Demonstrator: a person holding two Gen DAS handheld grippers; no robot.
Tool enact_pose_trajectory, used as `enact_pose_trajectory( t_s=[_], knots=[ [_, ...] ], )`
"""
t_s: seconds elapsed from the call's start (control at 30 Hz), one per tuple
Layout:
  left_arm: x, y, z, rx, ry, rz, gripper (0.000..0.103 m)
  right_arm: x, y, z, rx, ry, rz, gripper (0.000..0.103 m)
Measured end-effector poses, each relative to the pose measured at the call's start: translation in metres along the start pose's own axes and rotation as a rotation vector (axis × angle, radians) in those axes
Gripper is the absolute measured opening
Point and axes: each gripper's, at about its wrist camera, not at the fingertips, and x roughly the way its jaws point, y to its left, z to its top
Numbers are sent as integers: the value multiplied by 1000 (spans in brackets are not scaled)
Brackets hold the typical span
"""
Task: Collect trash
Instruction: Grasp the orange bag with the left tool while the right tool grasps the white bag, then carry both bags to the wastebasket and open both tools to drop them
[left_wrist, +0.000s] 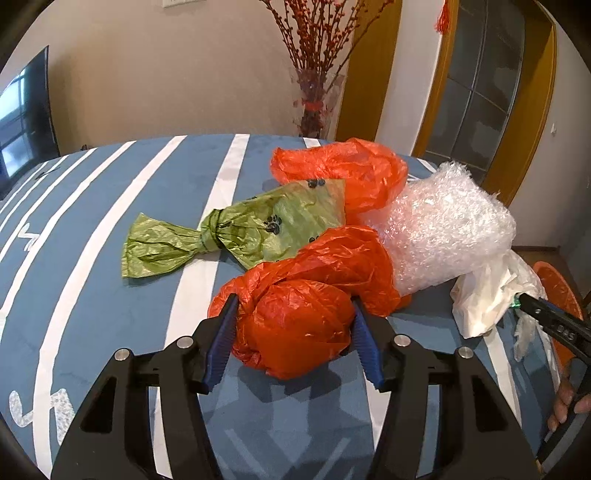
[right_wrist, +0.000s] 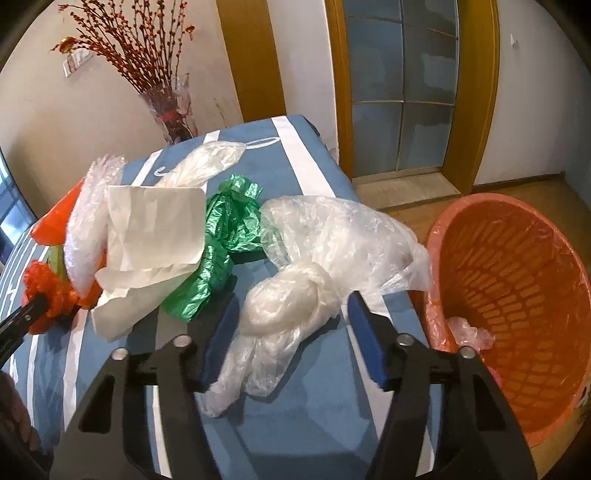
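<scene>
In the left wrist view my left gripper (left_wrist: 293, 299) is open, its blue pads on either side of a crumpled orange plastic bag (left_wrist: 295, 325) on the blue striped table (left_wrist: 110, 221). A knotted green paw-print bag (left_wrist: 240, 229), a second orange bag (left_wrist: 343, 166), bubble wrap (left_wrist: 443, 229) and white paper (left_wrist: 484, 299) lie beyond. In the right wrist view my right gripper (right_wrist: 291, 302) is open around a knotted clear plastic bag (right_wrist: 284, 299). A shiny green bag (right_wrist: 218, 243), white paper (right_wrist: 155, 225) and another clear bag (right_wrist: 207, 162) lie behind it.
An orange mesh waste basket (right_wrist: 517, 288) with a liner stands on the floor just right of the table edge, a little plastic inside. A vase of red branches (left_wrist: 314, 107) stands beyond the table's far edge. A door (right_wrist: 402, 85) is behind.
</scene>
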Motion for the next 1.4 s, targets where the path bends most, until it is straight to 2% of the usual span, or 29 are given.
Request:
enact_pose_trajectory(
  t_s=[0.17,0.37,0.73,1.07,1.4],
  knots=[
    [-10,2,1,-18,-14,-12,58,3,0,-2,-7,11,6,31],
    [-21,-4,1,-26,-28,-38,58,-16,-9,-10,7,-16,29,21],
    [-45,-39,0,-2,-55,-102,58,-61,-25,-24,33,-86,70,19],
    [-55,-88,-5,34,-59,-187,58,-107,-49,-39,46,-164,82,19],
    [-60,-146,-11,85,-47,-264,58,-141,-80,-54,63,-247,7,19]
  ],
)
